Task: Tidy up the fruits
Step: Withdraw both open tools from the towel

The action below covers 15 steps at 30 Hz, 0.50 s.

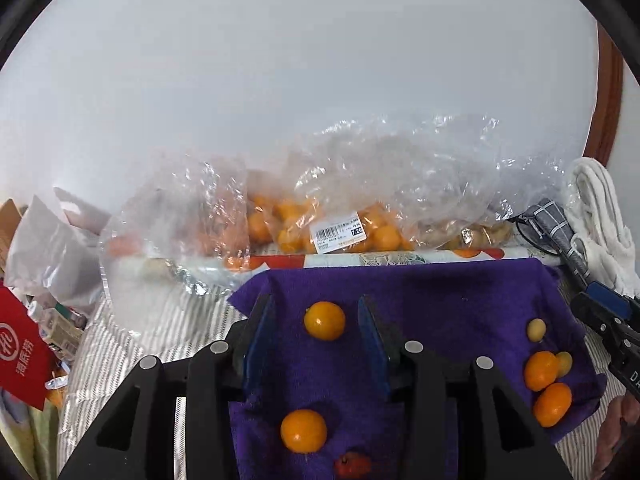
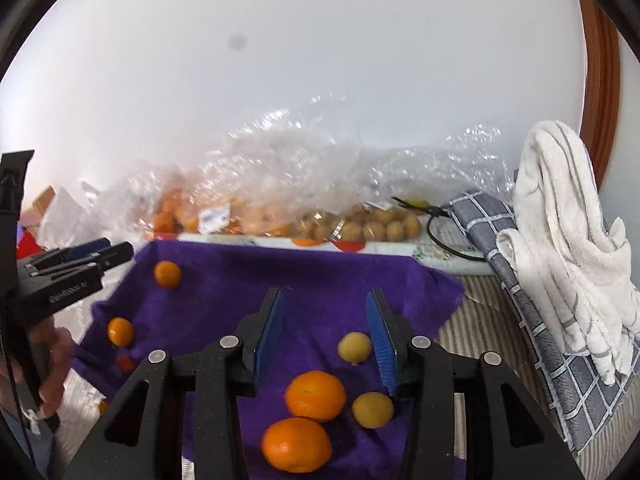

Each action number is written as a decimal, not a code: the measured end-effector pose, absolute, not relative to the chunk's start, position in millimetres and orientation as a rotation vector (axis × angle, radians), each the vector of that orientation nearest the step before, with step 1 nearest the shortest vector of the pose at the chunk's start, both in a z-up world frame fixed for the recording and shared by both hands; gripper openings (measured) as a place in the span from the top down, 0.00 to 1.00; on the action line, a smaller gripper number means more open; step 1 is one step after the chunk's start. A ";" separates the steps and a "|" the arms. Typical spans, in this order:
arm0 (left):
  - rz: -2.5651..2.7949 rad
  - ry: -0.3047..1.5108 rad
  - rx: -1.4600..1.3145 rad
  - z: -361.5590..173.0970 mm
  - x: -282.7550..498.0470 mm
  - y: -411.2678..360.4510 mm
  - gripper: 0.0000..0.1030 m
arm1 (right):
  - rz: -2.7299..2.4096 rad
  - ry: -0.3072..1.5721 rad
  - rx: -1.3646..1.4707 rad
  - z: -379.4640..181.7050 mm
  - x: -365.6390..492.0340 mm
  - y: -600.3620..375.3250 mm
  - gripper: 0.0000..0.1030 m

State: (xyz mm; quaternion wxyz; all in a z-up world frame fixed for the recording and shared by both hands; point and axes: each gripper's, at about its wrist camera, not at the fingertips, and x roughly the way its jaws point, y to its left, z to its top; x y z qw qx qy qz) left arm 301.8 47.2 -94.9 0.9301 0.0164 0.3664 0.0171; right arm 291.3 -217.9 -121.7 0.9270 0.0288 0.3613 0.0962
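The cloth is solid purple. On it, the oranges are bright orange; the smaller fruits at 3 o'clock of them are pale yellow. One small fruit at 6 o'clock is red. The gripper fingers are black with blue pads. The bags at 12 o'clock are clear plastic, showing orange and tan fruit; one carries a white label. The towel at 3 o'clock is white with grey stripes. The fabric beneath it is grey with a white grid. The bedsheet is white-and-grey striped. The packet at 9 o'clock is red.
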 end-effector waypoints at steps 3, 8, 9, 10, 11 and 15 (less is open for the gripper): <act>0.014 0.737 0.034 -84.6 280.2 49.0 0.60 | 0.182 0.739 0.049 -115.1 284.7 -212.5 0.56; -0.051 0.745 0.002 -90.4 238.7 64.1 0.60 | 0.203 0.787 0.018 -113.3 261.3 -196.4 0.56; -0.063 0.755 -0.004 -92.9 232.3 67.1 0.60 | 0.209 0.800 0.010 -114.0 256.0 -193.2 0.56; -0.071 0.763 -0.009 -95.9 225.8 70.3 0.60 | 0.217 0.814 0.000 -115.7 249.4 -189.2 0.55; -0.075 0.767 -0.014 -99.1 217.9 74.3 0.60 | 0.225 0.828 -0.009 -117.3 241.3 -184.6 0.53; -0.096 0.758 -0.009 -109.1 188.4 89.0 0.60 | 0.250 0.865 -0.040 -123.4 207.5 -169.0 0.49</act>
